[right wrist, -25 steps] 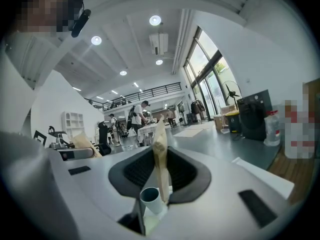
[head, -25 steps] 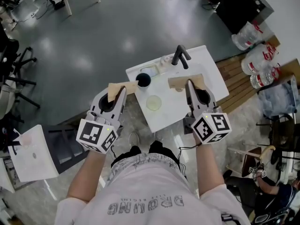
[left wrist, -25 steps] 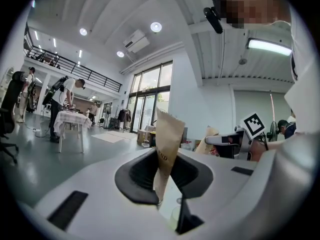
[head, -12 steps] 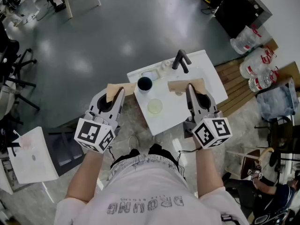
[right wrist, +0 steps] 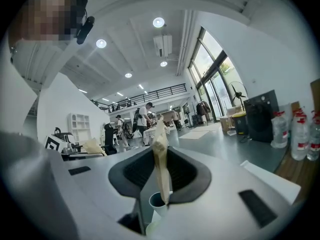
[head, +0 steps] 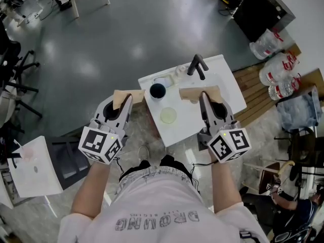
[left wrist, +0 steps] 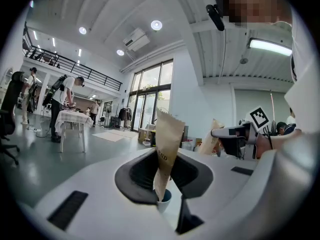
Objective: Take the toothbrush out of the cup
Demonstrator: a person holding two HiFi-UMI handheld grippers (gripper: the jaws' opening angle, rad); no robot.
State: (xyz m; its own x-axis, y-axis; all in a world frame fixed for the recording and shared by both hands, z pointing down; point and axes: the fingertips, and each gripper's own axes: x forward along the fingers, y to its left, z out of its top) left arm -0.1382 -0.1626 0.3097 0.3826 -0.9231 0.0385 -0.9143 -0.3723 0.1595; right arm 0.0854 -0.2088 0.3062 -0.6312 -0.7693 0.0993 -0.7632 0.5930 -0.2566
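Observation:
A white cup (head: 157, 90) with a dark blue inside stands on a small white sink stand (head: 223, 85), left of the black faucet (head: 196, 65). I cannot make out a toothbrush in any view. My left gripper (head: 129, 95) is held level, just left of the cup, its tan paper-wrapped fingers pressed together with nothing between them. My right gripper (head: 200, 92) hovers over the basin to the cup's right, fingers also together and bare. In the left gripper view the cup (left wrist: 162, 199) shows below the closed fingers (left wrist: 167, 134). In the right gripper view it (right wrist: 159, 201) sits under the fingers (right wrist: 161, 149).
A round drain (head: 168, 116) lies in the basin in front of the cup. Large water bottles (head: 276, 67) and a wooden pallet (head: 258, 90) are to the right, office chairs (head: 15, 80) to the left. A white side table (head: 35, 166) stands at my lower left.
Both grippers have kept their places and their jaws have not moved. Only the head view has shifted slightly, so the sink stand sits a little further right.

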